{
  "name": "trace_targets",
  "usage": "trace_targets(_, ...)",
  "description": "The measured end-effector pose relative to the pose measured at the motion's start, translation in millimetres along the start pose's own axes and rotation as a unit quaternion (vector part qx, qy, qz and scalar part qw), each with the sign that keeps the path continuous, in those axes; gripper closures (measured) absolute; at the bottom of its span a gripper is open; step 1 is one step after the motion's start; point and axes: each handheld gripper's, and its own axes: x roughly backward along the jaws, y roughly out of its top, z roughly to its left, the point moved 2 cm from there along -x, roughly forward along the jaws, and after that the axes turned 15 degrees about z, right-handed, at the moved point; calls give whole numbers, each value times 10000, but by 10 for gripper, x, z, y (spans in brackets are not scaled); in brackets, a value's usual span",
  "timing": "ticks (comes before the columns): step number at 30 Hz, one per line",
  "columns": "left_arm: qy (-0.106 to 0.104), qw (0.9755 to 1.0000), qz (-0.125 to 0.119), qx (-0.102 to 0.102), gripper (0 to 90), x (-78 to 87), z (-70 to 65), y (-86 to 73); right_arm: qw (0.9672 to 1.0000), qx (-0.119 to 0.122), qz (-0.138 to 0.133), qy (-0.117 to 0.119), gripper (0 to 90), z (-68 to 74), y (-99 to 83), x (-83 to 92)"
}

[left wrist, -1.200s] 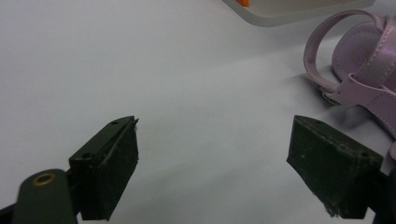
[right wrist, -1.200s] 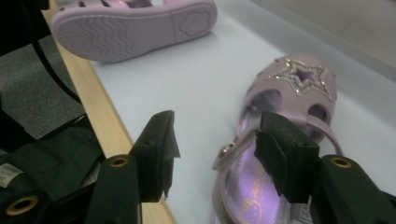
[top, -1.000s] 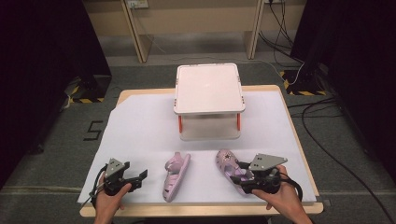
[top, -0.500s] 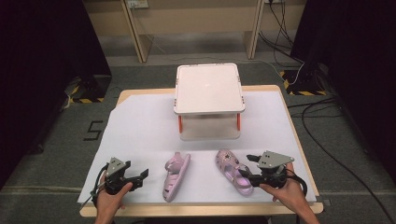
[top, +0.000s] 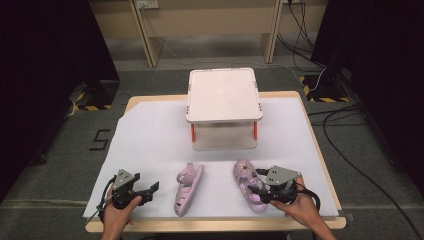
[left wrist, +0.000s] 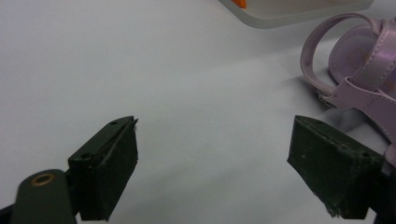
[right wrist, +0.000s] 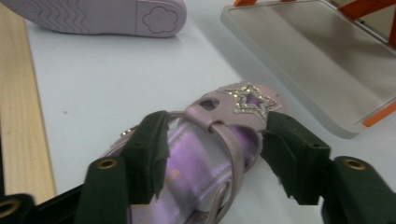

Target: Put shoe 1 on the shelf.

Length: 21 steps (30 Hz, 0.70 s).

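Two lilac sandals lie on the white sheet near the table's front edge. The left sandal rests on its side, its sole turned toward my right gripper. The right sandal, with a glitter star on its toe, lies upright. My right gripper sits low over it. Its jaws have just been closing and straddle the strap without visibly pressing it. My left gripper stands open on the sheet, left of the side-lying sandal, with nothing between its fingers.
A small white stand with orange legs sits at the middle back of the table, and its lower plate lies just beyond the right sandal. The wooden table edge runs close in front.
My right gripper has sunk onto the right sandal after drifting a little to the right. The left gripper and both sandals have stayed put.
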Motion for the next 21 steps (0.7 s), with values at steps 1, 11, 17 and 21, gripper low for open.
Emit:
trace_targets(1,-5,10000,3,4,152,4,1,-1,10000,-1,6,23,434,0,-3,4)
trace_targets(11,-14,10000,-5,7,152,0,-7,9,9999,67,90,109,471,9,-4,4)
trace_targets(17,-34,10000,-3,-78,154,5,-25,3,9996,94,284,-16,480,-9,-56,-1)
trace_targets(21,-23,10000,-12,-52,154,10,-9,-3,9996,105,247,-126,516,3,-7,-69)
